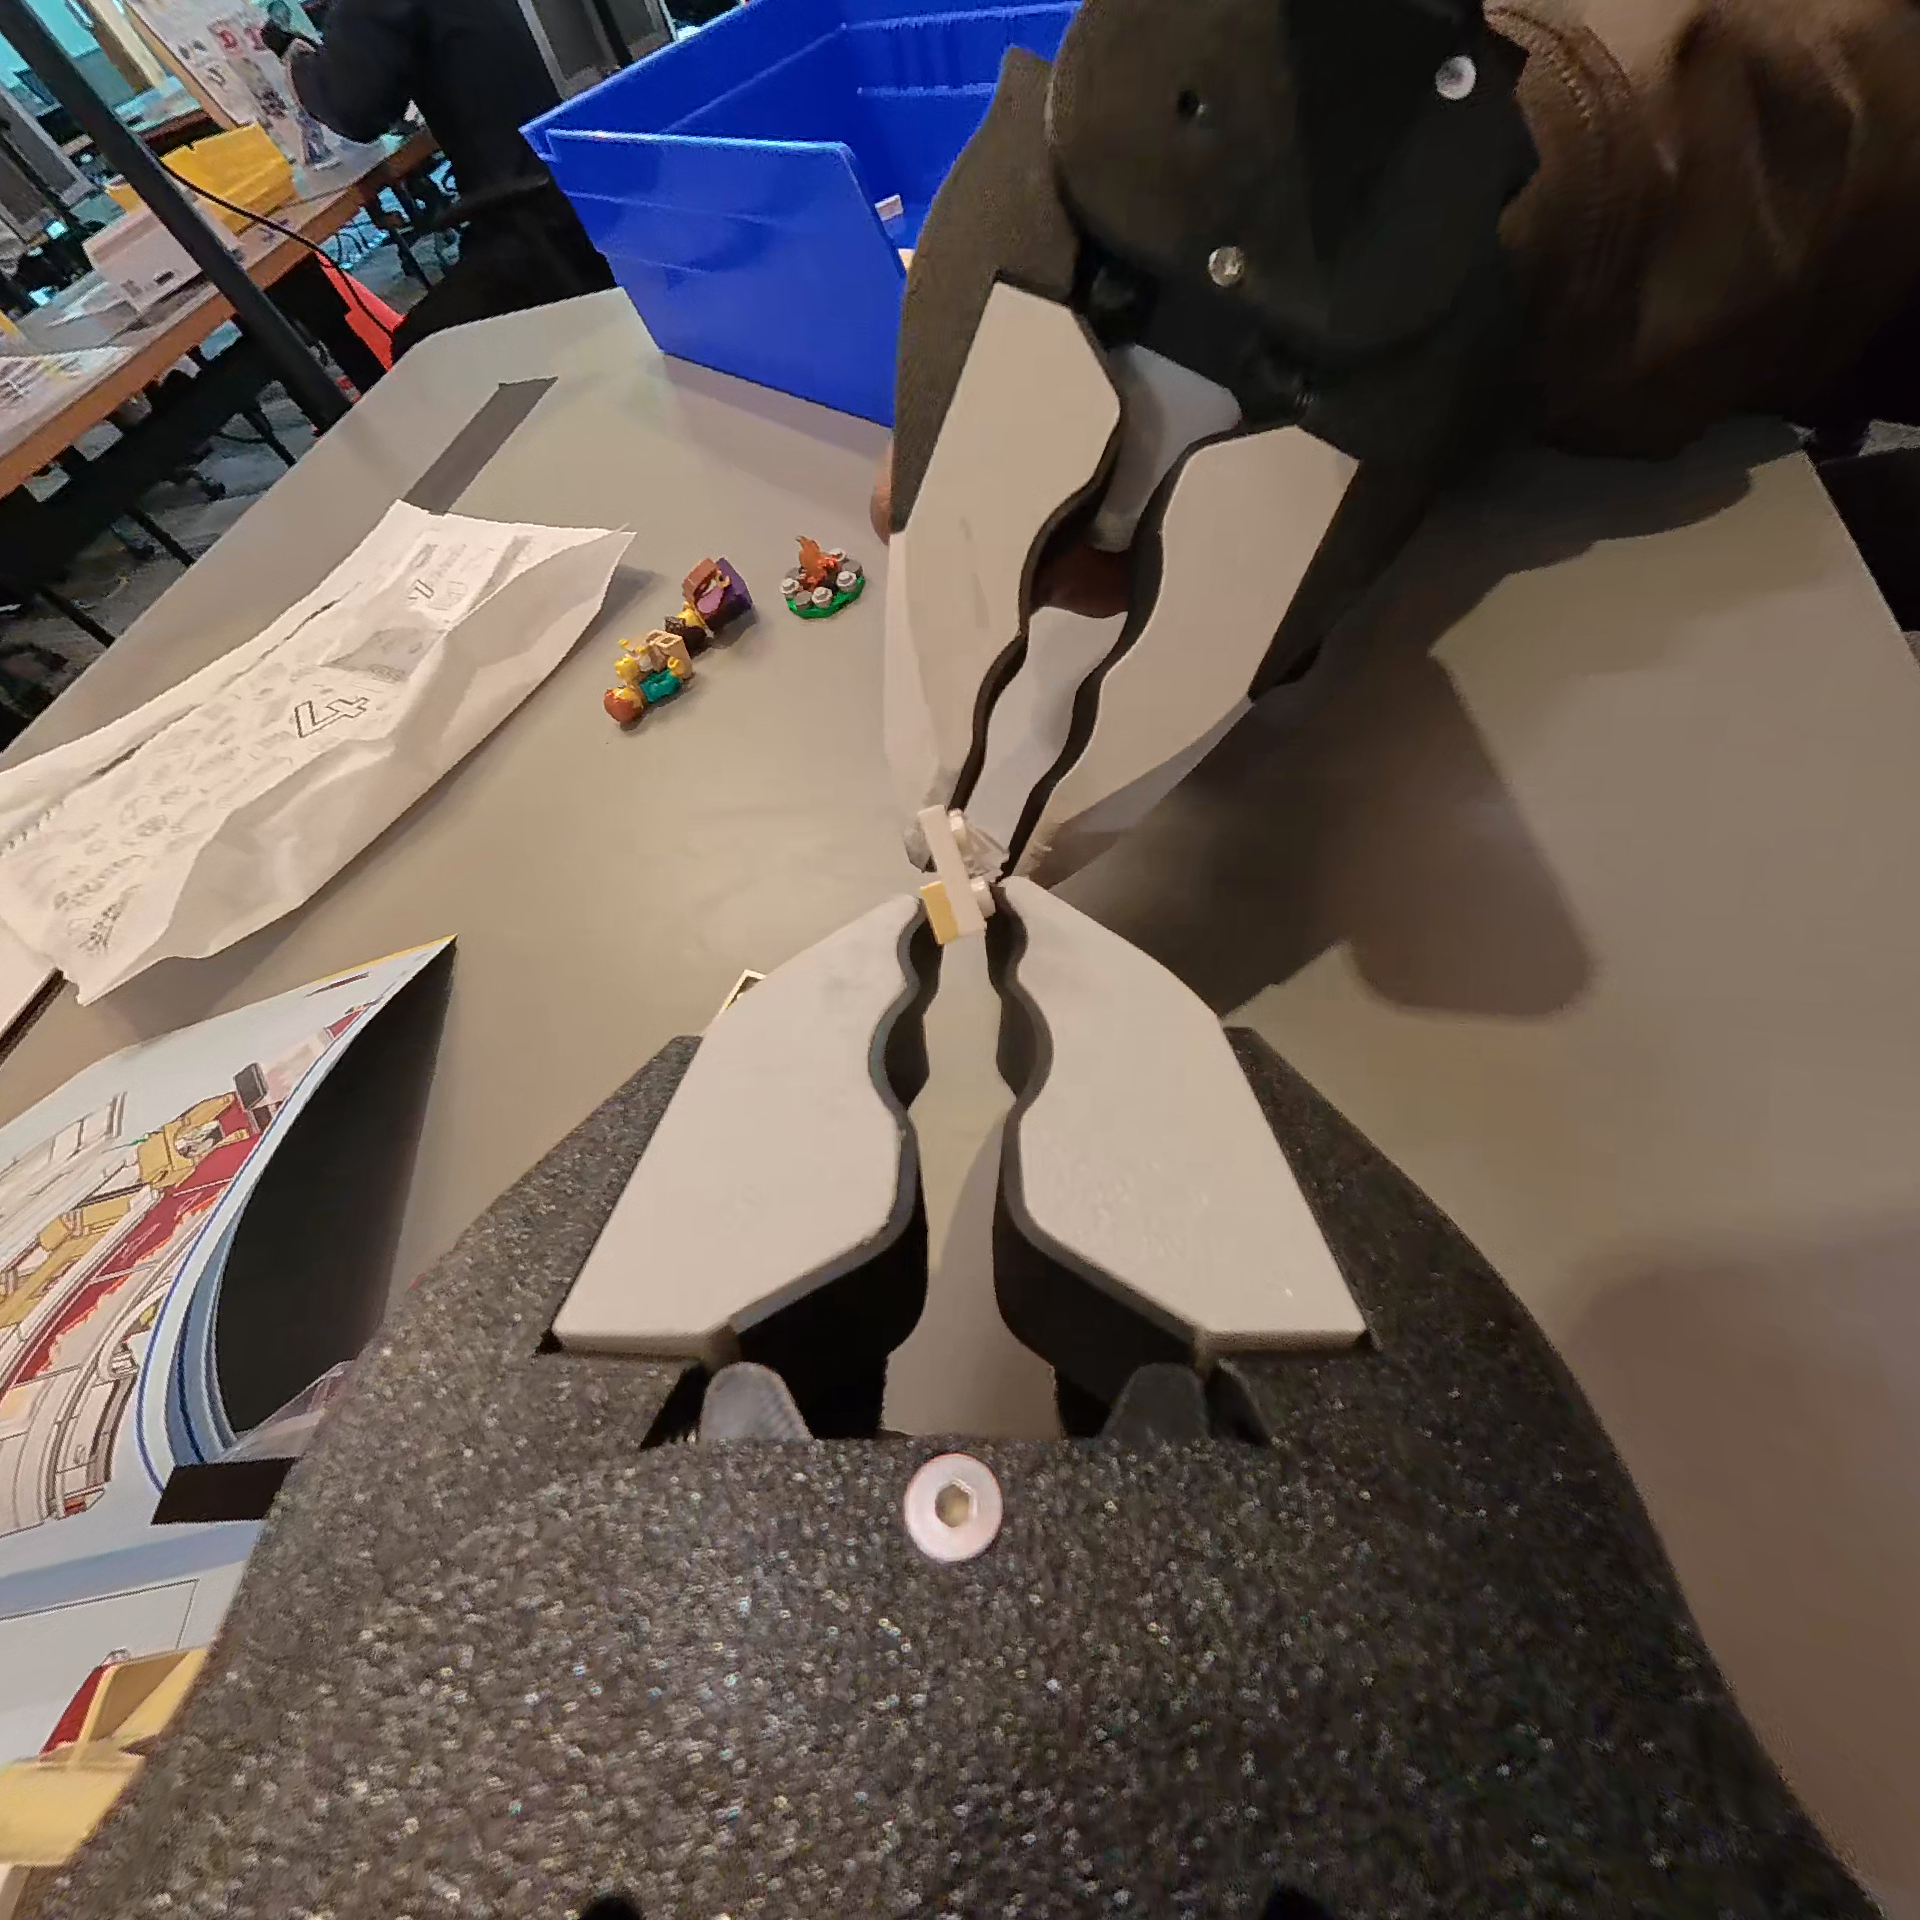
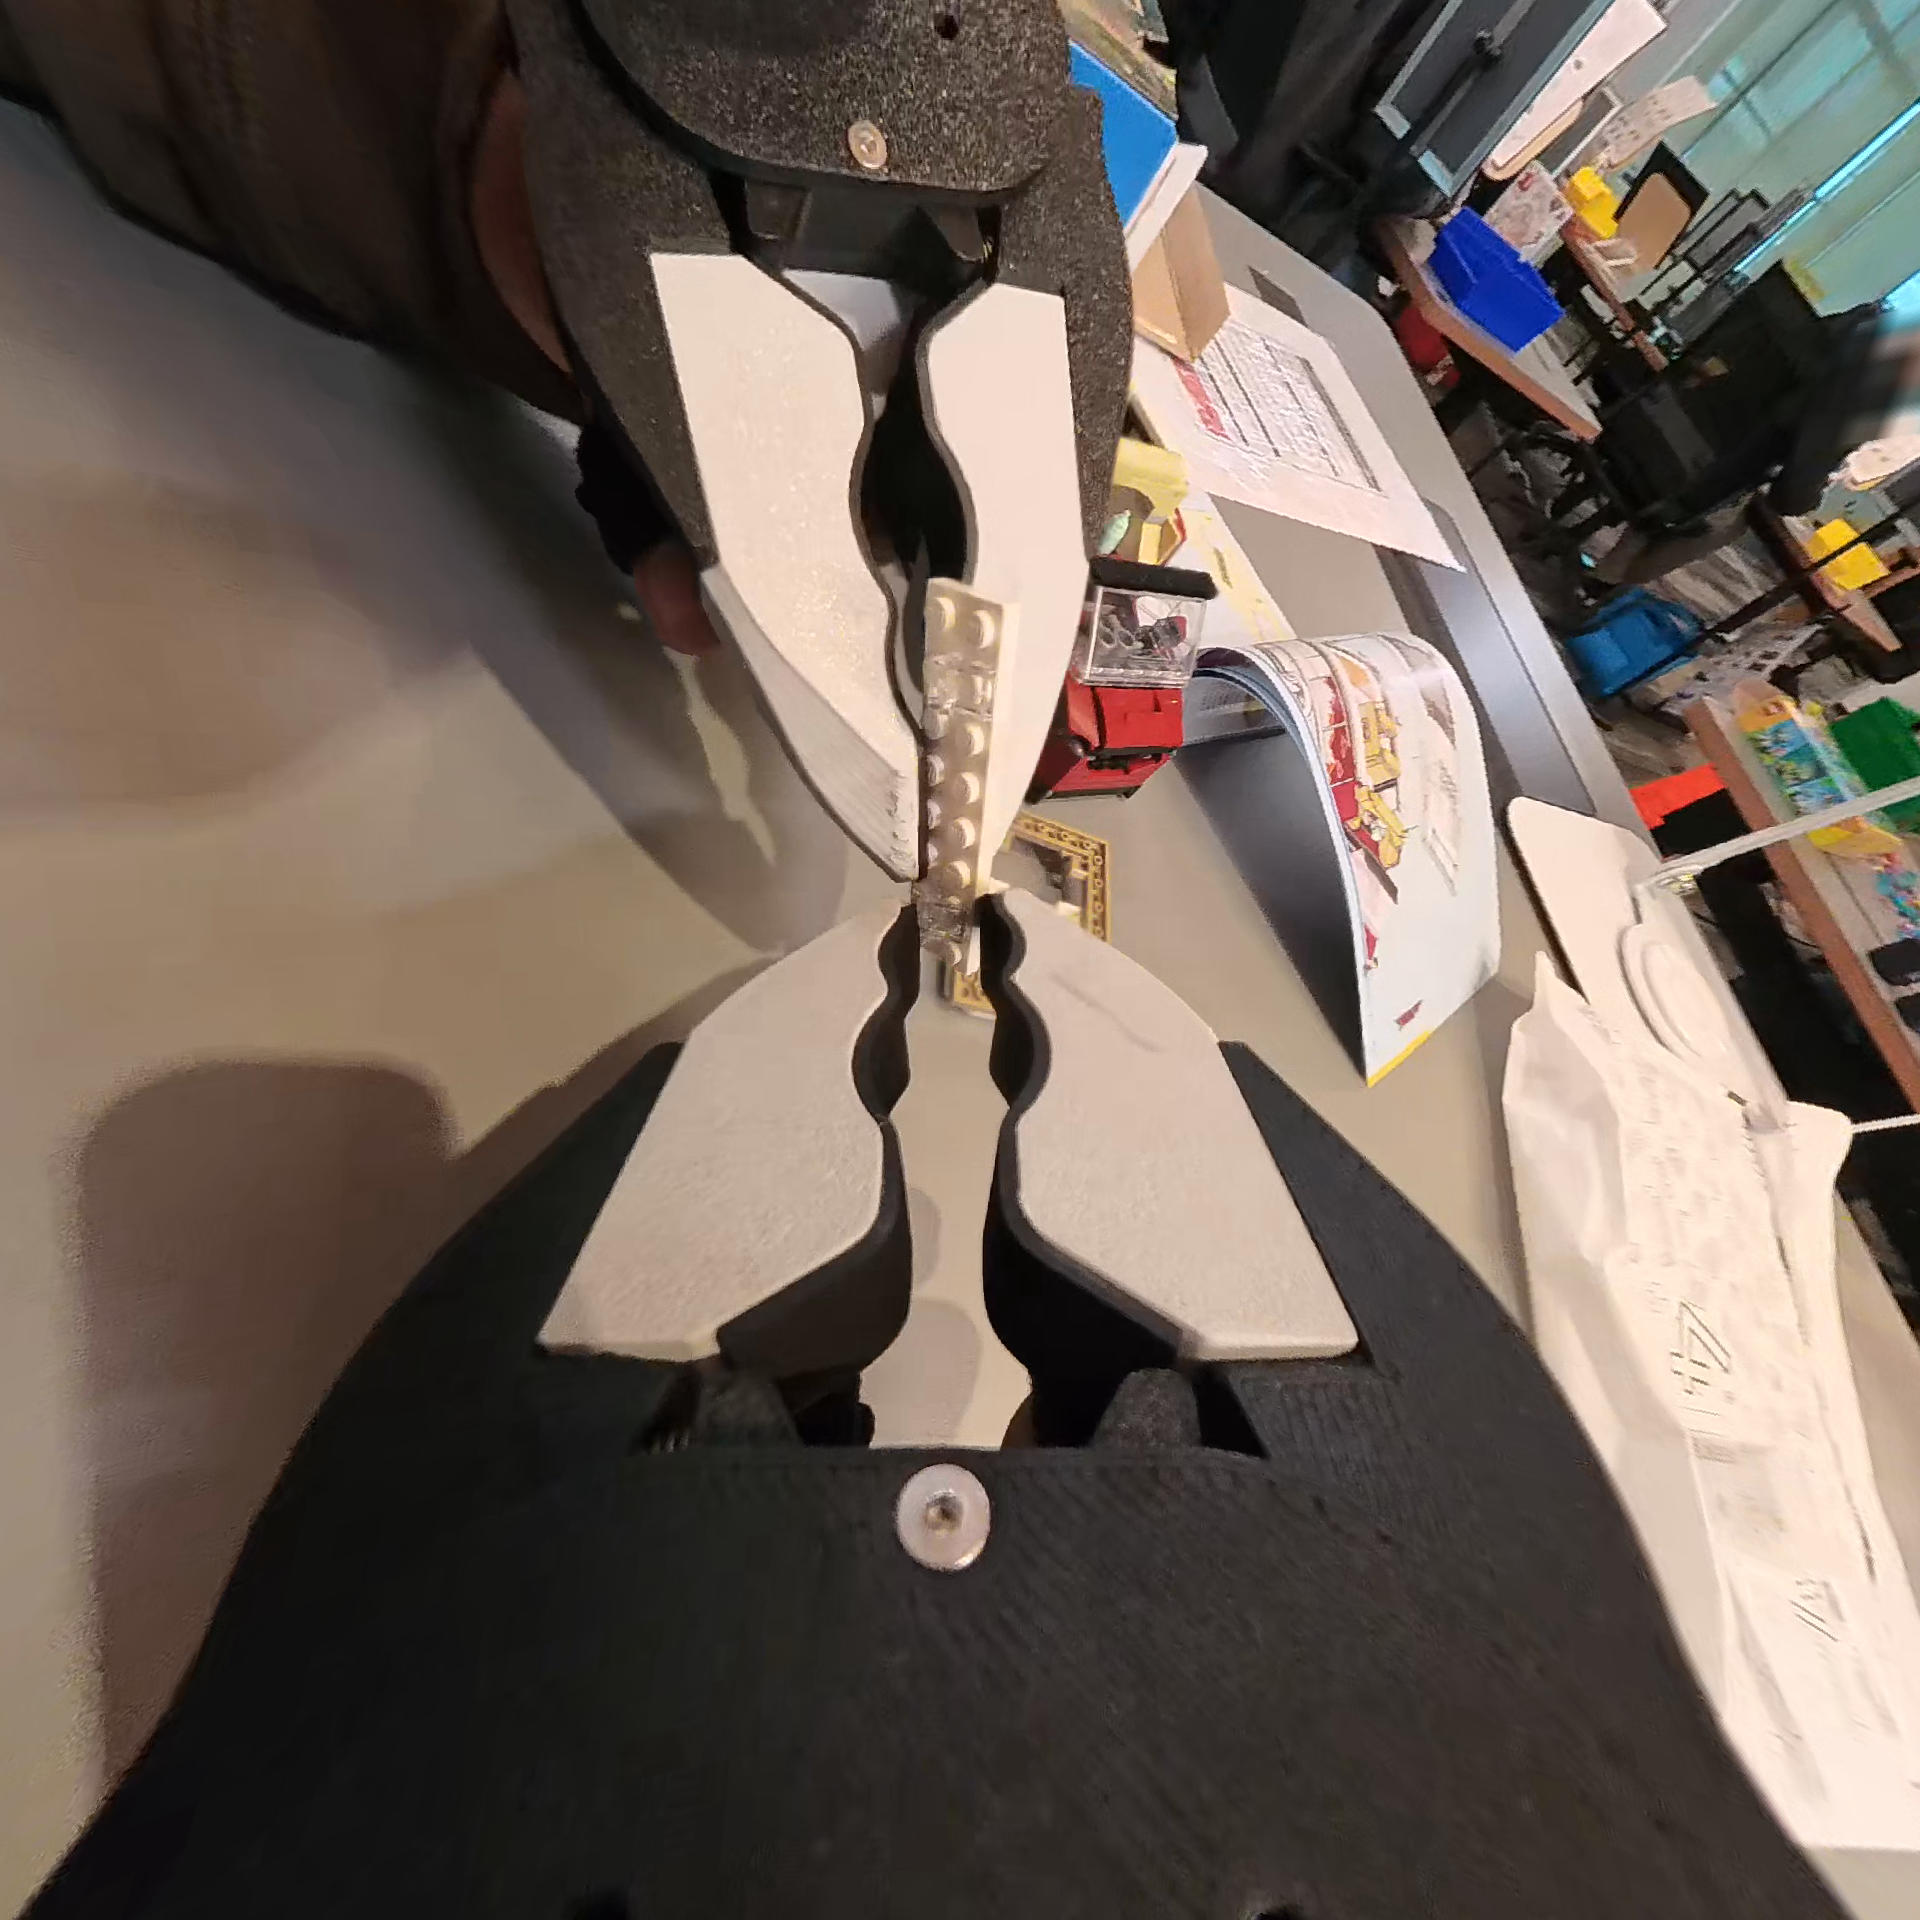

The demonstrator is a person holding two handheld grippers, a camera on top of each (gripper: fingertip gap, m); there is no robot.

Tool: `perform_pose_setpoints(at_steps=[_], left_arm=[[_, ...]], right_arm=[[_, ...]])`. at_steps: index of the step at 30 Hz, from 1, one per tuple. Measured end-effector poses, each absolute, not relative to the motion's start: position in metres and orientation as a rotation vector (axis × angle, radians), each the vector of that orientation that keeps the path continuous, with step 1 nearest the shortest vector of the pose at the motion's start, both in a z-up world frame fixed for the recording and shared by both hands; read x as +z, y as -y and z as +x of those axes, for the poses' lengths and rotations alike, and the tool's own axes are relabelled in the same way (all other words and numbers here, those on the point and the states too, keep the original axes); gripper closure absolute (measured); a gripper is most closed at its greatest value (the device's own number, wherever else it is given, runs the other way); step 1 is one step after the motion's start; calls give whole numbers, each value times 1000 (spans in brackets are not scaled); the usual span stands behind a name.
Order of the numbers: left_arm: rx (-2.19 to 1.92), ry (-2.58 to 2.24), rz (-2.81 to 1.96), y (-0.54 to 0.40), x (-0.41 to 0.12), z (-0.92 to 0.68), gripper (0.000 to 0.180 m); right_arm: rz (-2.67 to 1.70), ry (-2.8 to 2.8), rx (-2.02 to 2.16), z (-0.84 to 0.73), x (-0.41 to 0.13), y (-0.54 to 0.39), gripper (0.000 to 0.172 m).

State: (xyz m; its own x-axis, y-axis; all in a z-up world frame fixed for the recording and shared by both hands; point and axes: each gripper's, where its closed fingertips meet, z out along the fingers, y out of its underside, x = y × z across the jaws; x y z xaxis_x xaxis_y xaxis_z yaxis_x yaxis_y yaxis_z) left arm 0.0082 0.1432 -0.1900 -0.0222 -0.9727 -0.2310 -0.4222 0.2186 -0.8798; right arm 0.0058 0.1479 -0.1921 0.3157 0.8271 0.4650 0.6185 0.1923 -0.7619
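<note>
Left wrist view: the left gripper is closed on the near end of a long white studded plate, which carries a small tan piece at that end. The right gripper comes in from the far side, tip to tip with the left, and is closed on the plate's other end, where a clear piece sits on the studs. The plate is held in the air above the grey surface. Toward the far left part of the surface lie three small brick figures: a purple and brown one, a teal and tan one, and a green round base with grey studs. A creased white paper bag lies at the left edge, an open instruction booklet at the near left, and a blue bin stands at the far edge.

Right wrist view: the right gripper clamps the near end of the plate, pads pressed on its sides over the clear piece. The left gripper holds most of the plate's length between its fingers. Just behind stand a red brick model with a clear top and a gold-bordered tile on the surface; the arched booklet is to the right, the paper bag along the right edge.
</note>
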Motion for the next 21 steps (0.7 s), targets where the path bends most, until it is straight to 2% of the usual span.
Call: perform_pose_setpoints(at_steps=[8, 17, 21], left_arm=[[-750, -1675, -1299, -137, -197, 7, 172], [-830, -1529, -1434, -153, -191, 6, 172], [-863, -1483, -1471, -157, -187, 4, 172]], right_arm=[[-1511, 1433, 369, 6, -199, -138, 162], [-1524, 1333, 262, 24, -193, -152, 162], [-1606, 1115, 36, 81, -174, -170, 162]])
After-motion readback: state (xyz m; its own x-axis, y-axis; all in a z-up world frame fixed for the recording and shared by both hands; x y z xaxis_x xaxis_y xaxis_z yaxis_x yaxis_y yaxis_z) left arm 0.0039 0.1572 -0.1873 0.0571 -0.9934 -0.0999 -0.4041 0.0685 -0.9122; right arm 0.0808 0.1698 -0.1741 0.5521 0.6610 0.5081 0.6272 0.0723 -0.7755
